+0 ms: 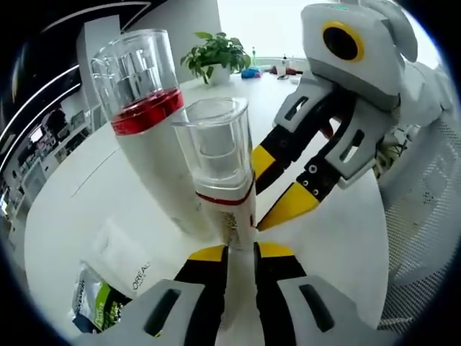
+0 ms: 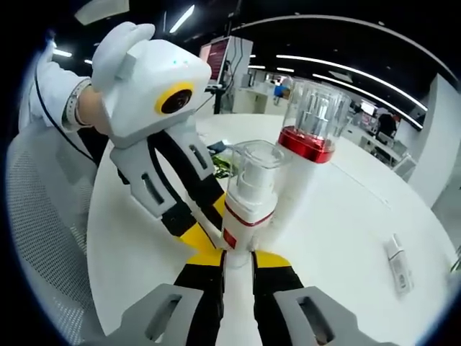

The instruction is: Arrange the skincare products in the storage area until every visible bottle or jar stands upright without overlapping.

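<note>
Both grippers meet at the small bottle [image 1: 225,189], upright near the table [image 1: 86,194] edge. Left gripper [image 1: 240,250] and right gripper [image 2: 238,257] each pinch its base from opposite sides. The tall bottle [image 1: 151,137] stands just behind, touching or nearly so

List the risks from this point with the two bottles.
1. The left tool and right tool both crowd the base of the shorter bottle. An uneven pull could tip it.
2. The taller bottle stands close beside it, so a nudge might topple both.
3. The sachets lie flat nearby, and a fallen bottle could end up overlapping them.
</note>
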The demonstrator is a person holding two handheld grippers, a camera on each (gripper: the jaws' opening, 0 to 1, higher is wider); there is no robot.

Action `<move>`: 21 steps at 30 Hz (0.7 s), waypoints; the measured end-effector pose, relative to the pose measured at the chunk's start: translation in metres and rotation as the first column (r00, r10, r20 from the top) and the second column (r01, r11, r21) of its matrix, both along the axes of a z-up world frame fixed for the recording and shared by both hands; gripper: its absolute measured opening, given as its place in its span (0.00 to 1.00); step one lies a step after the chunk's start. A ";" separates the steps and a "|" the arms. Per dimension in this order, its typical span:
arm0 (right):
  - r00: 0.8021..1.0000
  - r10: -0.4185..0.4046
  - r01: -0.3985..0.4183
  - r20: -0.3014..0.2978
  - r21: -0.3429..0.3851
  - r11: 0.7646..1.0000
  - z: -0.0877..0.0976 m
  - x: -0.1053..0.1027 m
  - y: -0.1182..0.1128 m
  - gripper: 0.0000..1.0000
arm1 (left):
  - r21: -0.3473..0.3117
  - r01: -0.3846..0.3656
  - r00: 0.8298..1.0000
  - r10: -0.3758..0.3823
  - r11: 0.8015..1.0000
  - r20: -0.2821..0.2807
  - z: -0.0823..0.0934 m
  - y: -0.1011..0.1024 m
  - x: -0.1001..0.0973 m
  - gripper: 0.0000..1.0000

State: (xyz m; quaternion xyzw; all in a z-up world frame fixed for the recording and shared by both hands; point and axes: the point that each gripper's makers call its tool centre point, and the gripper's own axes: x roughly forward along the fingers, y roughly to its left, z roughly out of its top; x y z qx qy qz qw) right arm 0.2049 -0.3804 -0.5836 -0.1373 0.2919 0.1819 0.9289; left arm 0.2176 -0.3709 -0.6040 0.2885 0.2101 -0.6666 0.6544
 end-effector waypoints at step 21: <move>1.000 -0.031 0.030 0.006 0.039 0.999 0.003 0.000 -0.006 0.05 | -0.030 -0.059 0.998 0.058 0.998 -0.023 0.005 0.004 0.008 0.20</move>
